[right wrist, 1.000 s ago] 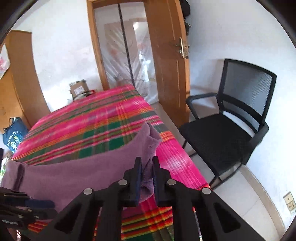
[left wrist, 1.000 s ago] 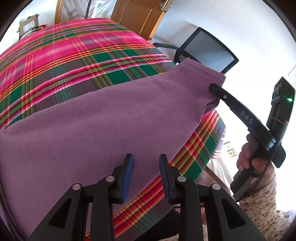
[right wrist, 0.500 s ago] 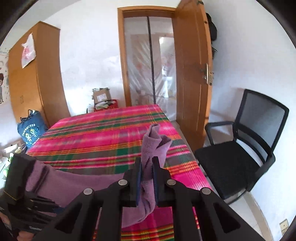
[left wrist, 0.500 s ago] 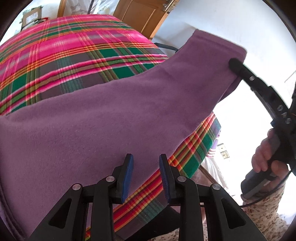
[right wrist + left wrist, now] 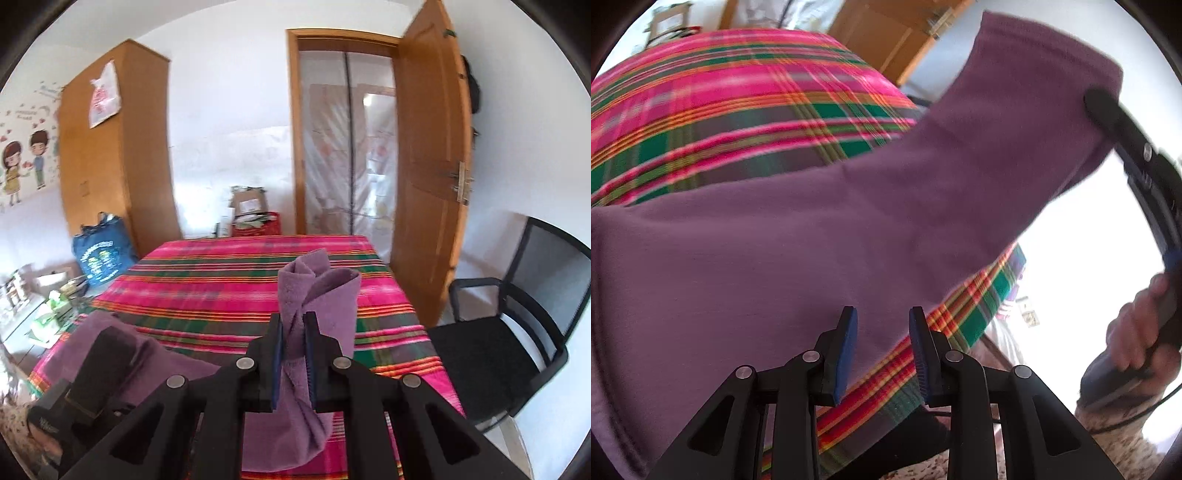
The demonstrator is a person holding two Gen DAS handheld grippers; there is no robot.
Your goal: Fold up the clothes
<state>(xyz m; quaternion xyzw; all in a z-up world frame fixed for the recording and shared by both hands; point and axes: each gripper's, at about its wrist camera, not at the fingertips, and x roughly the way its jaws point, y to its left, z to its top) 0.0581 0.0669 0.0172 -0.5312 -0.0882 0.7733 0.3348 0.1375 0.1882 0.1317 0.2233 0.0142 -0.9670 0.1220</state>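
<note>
While your left gripper (image 5: pixel 882 350) sits low over the near edge of the bed, its jaws are parted with nothing between the blue pads (image 5: pixel 846 350); the purple garment (image 5: pixel 798 258) lies just ahead of them. Left wrist view: the garment spreads across the near part of the plaid bedspread (image 5: pixel 738 110), and its far right corner is lifted off the bed, pinched by your right gripper (image 5: pixel 1099 103). Your hand (image 5: pixel 1137 332) grips that tool's handle at the right edge, above a floral sleeve (image 5: pixel 1119 443).

Right wrist view: your right gripper (image 5: pixel 293 354) is clamped on a bunched fold of the purple garment (image 5: pixel 317 295). Cloth stands up above the pads and hangs below them. The rest trails down left onto the bedspread (image 5: pixel 221 288), where the left tool (image 5: pixel 92 373) is in frame. Black office chair (image 5: pixel 509 332) stands beside the bed on the right, wooden door (image 5: pixel 428 147) open behind it.
</note>
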